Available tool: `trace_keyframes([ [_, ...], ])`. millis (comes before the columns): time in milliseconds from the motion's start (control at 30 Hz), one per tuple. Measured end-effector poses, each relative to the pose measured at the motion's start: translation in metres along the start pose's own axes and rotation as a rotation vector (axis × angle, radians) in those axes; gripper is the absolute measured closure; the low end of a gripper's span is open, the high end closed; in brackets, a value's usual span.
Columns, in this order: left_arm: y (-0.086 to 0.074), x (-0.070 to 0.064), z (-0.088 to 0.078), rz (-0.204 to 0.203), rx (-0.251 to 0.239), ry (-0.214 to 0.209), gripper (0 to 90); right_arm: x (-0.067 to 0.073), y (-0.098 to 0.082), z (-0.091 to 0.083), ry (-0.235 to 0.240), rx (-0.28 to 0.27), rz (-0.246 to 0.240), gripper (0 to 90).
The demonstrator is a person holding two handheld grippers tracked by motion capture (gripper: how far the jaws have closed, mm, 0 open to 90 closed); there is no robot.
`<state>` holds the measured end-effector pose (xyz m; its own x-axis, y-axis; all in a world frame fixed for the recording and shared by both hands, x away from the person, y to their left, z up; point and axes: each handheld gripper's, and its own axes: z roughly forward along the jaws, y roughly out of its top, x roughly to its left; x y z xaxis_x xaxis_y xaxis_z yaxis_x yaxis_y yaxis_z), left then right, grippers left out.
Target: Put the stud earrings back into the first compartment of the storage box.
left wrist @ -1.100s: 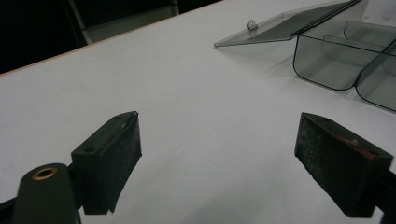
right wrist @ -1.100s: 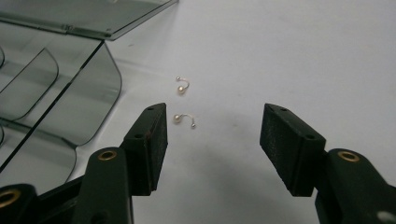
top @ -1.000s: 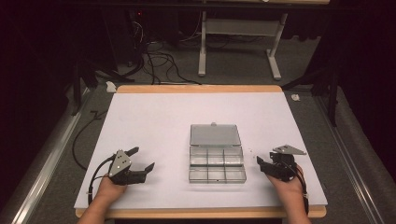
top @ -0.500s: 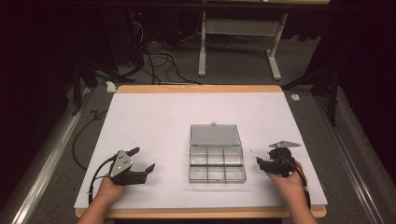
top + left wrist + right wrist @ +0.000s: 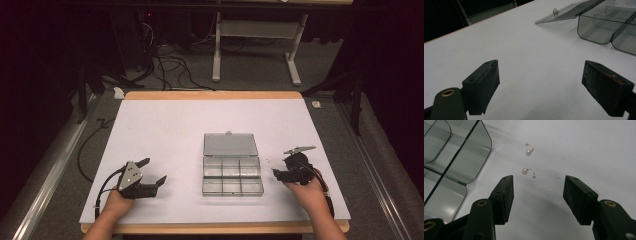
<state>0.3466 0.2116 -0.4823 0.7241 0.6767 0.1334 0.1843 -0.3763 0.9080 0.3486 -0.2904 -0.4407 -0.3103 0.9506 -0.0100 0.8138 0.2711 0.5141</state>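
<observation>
Your left gripper sat at the near left of the white table, jaws spread wide with nothing between them, only bare tabletop. At centre lay the clear compartment box, its lid flung open toward the far side. Just right of the box, two small pearl earrings lay on the table, one beyond the other, apart from the box wall. Your right gripper hovered over them at the near right, jaws spread, the nearer earring just ahead of its tips, untouched.
</observation>
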Motion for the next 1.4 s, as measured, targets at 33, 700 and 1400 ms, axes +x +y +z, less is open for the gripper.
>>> trace_keyframes([
  [33,0.000,0.000,0.000,0.000,0.000,-0.001,15.0,0.000,0.000,0.000,0.001,0.011,-0.007,42.5],
  [700,0.000,0.000,0.000,0.001,0.003,-0.005,15.0,-0.001,0.021,-0.004,0.067,0.250,-0.069,46.0],
  [1400,0.000,0.000,0.000,0.004,-0.002,-0.010,15.0,0.002,0.065,0.016,0.076,0.368,-0.126,66.9],
])
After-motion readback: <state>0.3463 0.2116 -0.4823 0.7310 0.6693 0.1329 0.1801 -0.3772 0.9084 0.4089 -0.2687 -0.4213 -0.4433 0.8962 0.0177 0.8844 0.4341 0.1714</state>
